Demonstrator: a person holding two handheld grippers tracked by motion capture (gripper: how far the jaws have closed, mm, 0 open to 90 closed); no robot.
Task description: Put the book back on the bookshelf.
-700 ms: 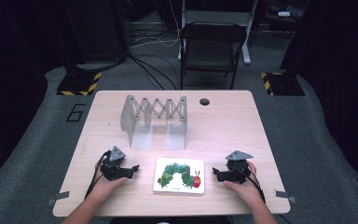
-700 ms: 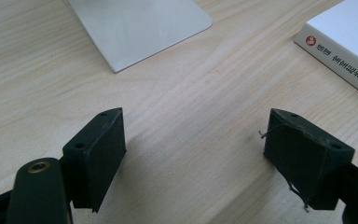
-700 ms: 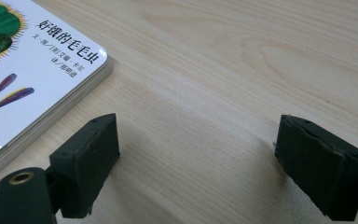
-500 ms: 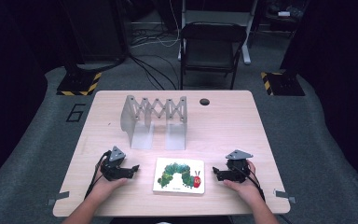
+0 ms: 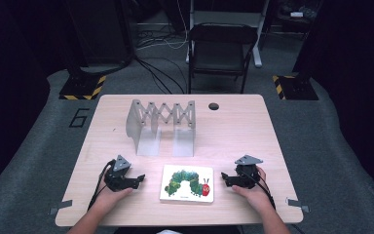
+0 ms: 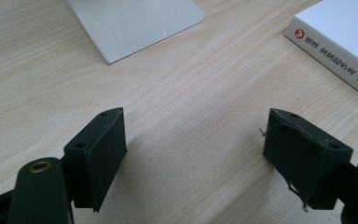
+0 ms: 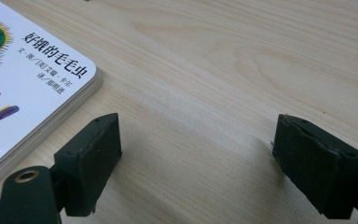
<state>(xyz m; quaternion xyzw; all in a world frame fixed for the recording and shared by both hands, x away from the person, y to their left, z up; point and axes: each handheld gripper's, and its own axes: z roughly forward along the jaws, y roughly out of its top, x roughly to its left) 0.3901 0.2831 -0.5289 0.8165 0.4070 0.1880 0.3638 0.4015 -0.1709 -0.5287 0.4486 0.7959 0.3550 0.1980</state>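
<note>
Left jaws: stood wide apart on the left gripper (image 6: 193,154), nothing between the pads, only bare wood seen through the gap.
Right jaws: likewise spread wide on the right gripper (image 7: 196,156), empty, with the wood grain showing between them.
Gripper placement: both are rested low on the table (image 5: 253,126), one at either side of the book and each a little apart from it; no contact is made.
Book position: the picture book (image 5: 187,183) is laid flat, cover up, near the front edge, between the two grippers; its spine with printed characters is seen at the upper right of the left gripper view (image 6: 340,51), its rounded corner at the left of the right gripper view (image 7: 42,88).
Handling, judged: a board book with thick, stiff pages is suggested by the layered edge; it is likely light but rigid, and the glossy cover may slip under the pads.
Grip point, judged: an edge or corner would have to be lifted first, since flat-lying faces cannot be pinched; the spine side offers the firmest hold.
Beyond: an expanding metal book rack (image 5: 161,126) stands farther back, well apart from the book.
</note>
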